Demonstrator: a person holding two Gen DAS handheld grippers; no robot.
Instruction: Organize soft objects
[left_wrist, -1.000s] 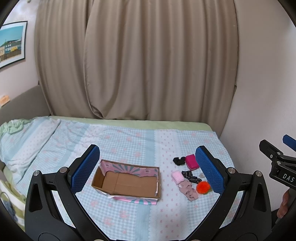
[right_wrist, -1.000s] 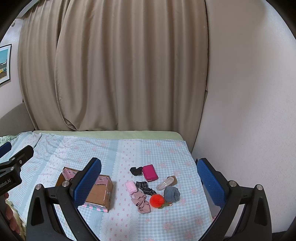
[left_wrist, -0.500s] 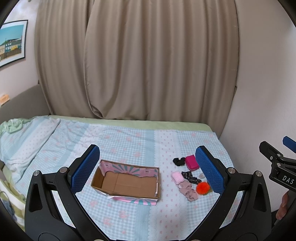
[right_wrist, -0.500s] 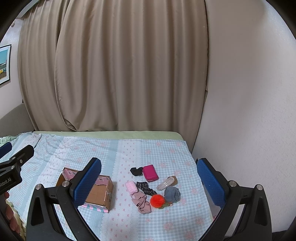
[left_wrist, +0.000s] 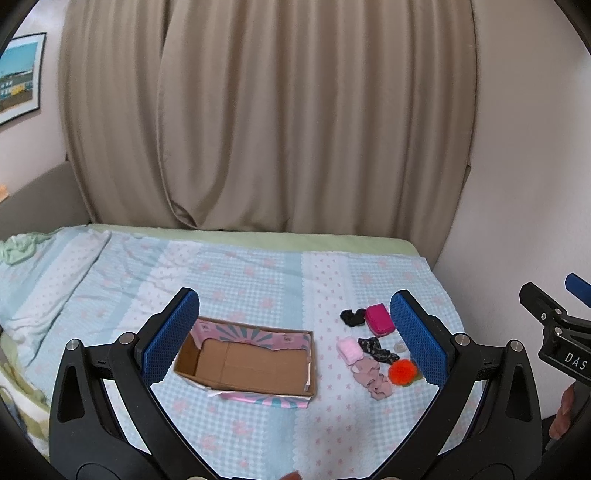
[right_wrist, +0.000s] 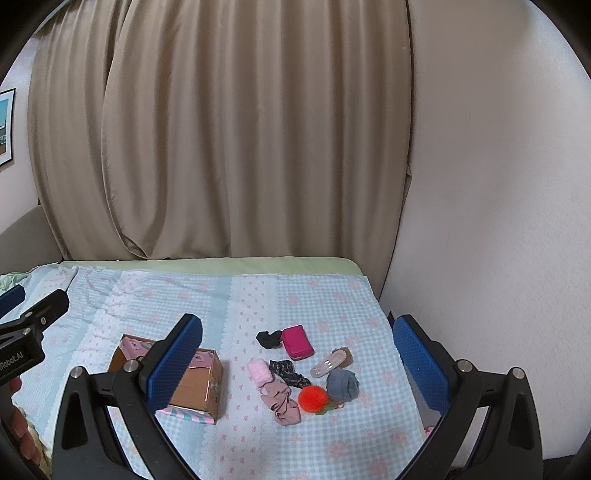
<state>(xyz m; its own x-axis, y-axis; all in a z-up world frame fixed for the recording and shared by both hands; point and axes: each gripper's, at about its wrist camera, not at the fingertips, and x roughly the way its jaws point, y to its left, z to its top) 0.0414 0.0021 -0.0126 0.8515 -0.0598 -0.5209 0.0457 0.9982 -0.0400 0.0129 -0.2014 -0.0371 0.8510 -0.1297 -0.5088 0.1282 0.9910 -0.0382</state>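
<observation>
An empty cardboard box lies on the bed. To its right sits a cluster of small items: a magenta pouch, a black scrunchie, a light pink roll, a patterned black band, a dusty pink scrunchie, an orange pompom, a grey ball and a clear hair clip. My left gripper is open, held above the box. My right gripper is open, above the cluster. Neither holds anything.
The bed has a light blue checked cover with pink flowers. Beige curtains hang behind it. A wall borders the bed's right side. A rumpled green cloth lies far left. A picture hangs on the left wall.
</observation>
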